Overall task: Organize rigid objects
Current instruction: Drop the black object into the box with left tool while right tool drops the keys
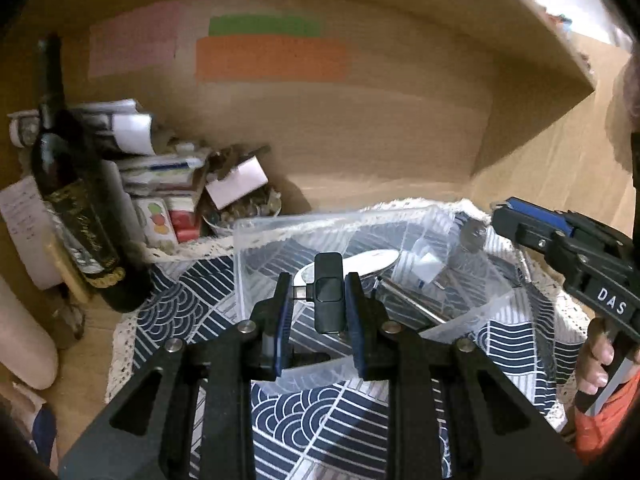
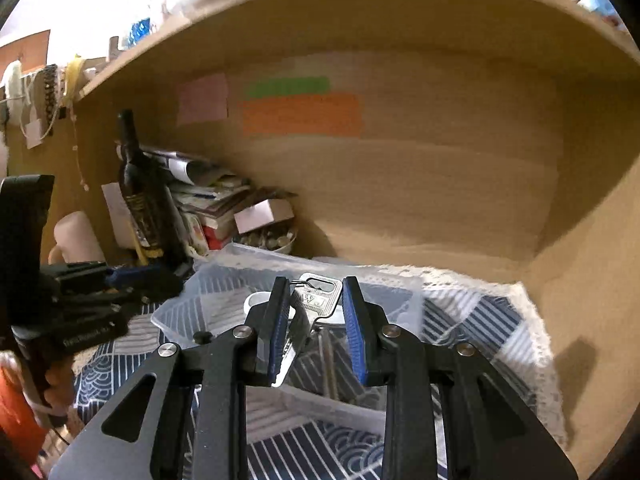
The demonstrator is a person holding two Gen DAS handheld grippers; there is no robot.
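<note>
- Adapter — small, black, upright — sits clamped in the left gripper jaws, directly above the clear bin.
- Key hangs between the right gripper jaws; grasp uncertain — also over the bin.

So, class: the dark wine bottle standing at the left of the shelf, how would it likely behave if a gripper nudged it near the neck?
The wine bottle is tall and narrow and already leans, so a high push would probably tip it. It looks like glass: likely heavy, smooth and breakable. The stacked boxes beside it might catch it.
</note>
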